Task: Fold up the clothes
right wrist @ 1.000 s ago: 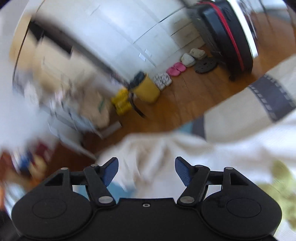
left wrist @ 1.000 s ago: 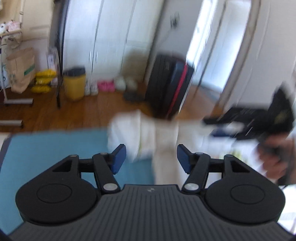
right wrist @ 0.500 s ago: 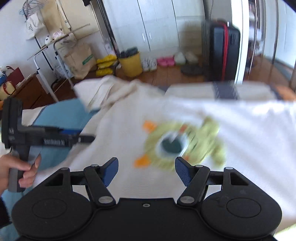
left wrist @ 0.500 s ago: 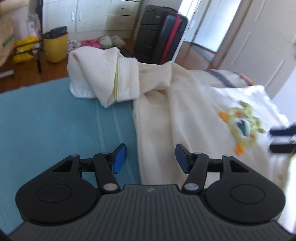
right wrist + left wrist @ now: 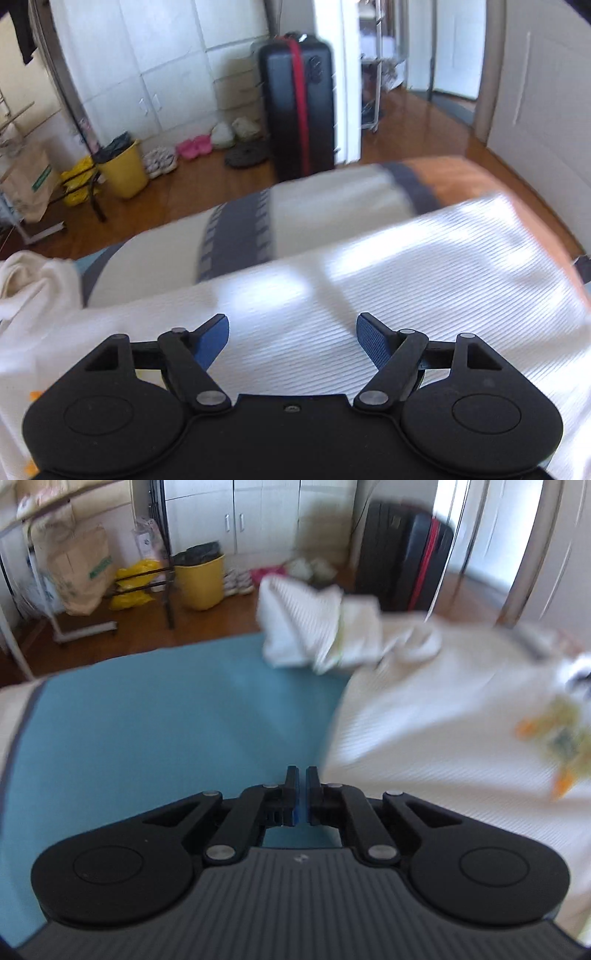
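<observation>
In the left wrist view the left gripper (image 5: 302, 775) sits at the lower centre of the frame with its two jaws brought together, and only a thin gap shows between the blue pads. Nothing is visibly held between them; the edge of the cream garment (image 5: 443, 738) lies just to the right of the tips, over the blue mat (image 5: 166, 731). The garment fills the right half of this frame, with a bunched sleeve at the upper centre and a green and orange print at the right edge.

In the right wrist view the right gripper (image 5: 291, 332) is at the lower centre, and its jaws have just been opening and stand wide apart. The ribbed garment (image 5: 406, 280) lies beneath them, not pinched. Behind it, a black suitcase (image 5: 295, 103) stands at the upper centre, and a yellow bin (image 5: 123, 173) at the left.
</observation>
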Available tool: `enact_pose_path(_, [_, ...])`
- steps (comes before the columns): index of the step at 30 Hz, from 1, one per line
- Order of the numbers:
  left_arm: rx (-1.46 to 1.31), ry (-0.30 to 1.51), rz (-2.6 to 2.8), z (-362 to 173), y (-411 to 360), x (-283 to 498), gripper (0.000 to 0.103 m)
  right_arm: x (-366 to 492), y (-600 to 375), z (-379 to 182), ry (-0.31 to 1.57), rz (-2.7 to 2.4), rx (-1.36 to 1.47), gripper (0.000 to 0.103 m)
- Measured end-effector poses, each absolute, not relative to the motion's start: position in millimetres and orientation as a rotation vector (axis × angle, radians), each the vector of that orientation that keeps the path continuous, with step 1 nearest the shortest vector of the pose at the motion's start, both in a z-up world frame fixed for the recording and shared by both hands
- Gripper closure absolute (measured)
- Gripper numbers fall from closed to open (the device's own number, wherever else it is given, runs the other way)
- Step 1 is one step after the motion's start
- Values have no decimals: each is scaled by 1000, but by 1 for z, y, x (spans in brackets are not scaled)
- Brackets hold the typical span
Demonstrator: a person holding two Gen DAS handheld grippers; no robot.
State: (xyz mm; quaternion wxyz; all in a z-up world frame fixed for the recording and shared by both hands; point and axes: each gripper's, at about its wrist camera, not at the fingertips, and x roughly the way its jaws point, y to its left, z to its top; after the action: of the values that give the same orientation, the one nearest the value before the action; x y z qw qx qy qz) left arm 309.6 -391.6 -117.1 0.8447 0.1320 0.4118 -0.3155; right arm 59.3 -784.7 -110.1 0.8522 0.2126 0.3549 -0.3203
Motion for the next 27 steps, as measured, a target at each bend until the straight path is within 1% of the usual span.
enact_pose_path(1, [276,882,-663,-119,-390,312,100,50,-795,-107,723,-699,458,22])
enact_pose_path(3, [163,908,-706,-113,-378,325,99,27,-821,-102,665,-712,530,22])
enact_pose_path(4, [98,915,-734,-109,-373,332,97,15,-836,-101,646,-702,592,22])
enact_pose_path(6, [1,922,-796,-102,-369,345,87,-2,-864,-100,636,-692,671,22])
enact_pose_path(8, [-39,933,-859,-100,-374,357,81,-10,-879,-97,650,-716,638,22])
enact_pose_path(12, [-36,1070,-936,-111,-406,374,80,-16,-903,-97,692,-749,578,22])
enact_pose_path(13, [-7,1080,-912,-115,-415,377,79,-16,-909,-100,715,-750,567,20])
enact_pose_path(14, [7,1076,-892,-118,-420,380,79,-13,-911,-105,754,-751,550,16])
enact_pose_path(16, [-31,1072,-885,-123,-424,388,77,-7,-915,-117,830,-745,498,14])
enact_pose_path(17, [-60,1073,-886,-125,-425,392,74,-6,-914,-122,834,-749,460,13])
enact_pose_path(18, [-101,1076,-889,-128,-425,395,74,-6,-911,-126,824,-751,424,10])
enact_pose_path(19, [-125,1075,-884,-130,-424,396,76,-6,-906,-128,782,-740,393,11])
enact_pose_path(20, [-149,1074,-879,-132,-423,397,86,-4,-898,-128,755,-697,350,22])
enact_pose_path(21, [-173,1074,-861,-135,-421,396,98,-2,-890,-128,728,-654,307,50])
enact_pose_path(22, [-196,1067,-830,-136,-420,393,98,0,-883,-128,715,-613,257,74])
enact_pose_path(23, [-195,1033,-818,-134,-420,386,99,3,-876,-127,727,-590,200,96])
enact_pose_path(24, [-154,977,-801,-128,-422,376,100,3,-874,-123,709,-600,185,100])
enact_pose_path(25, [-117,912,-788,-120,-423,367,100,0,-873,-118,681,-622,176,100])
enact_pose_path(27, [-56,750,-772,-99,-427,348,100,-13,-879,-100,567,-721,188,103])
